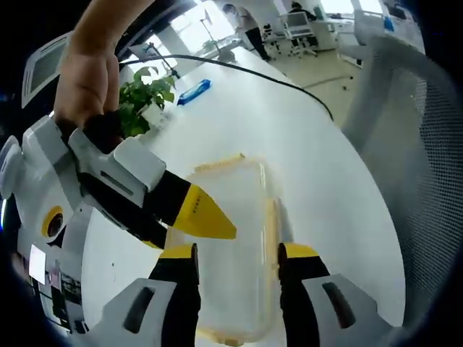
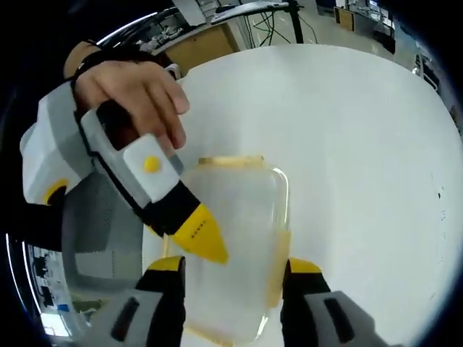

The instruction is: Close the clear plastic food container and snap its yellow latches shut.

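Straddling the clear rectangular container (image 1: 231,253) with yellow latches (image 1: 269,231), left gripper (image 1: 239,253) and right gripper (image 2: 235,269) gape wide, holding nothing; white table (image 2: 362,144) glossy.

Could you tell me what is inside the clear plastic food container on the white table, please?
Through the clear plastic food container with yellow latches nothing shows inside, only the white table beneath. The yellow-tipped claws hide parts of it.

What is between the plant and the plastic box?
Bare white table lies there. The other claw pokes in beside the plant, touching the box, in the left gripper view.
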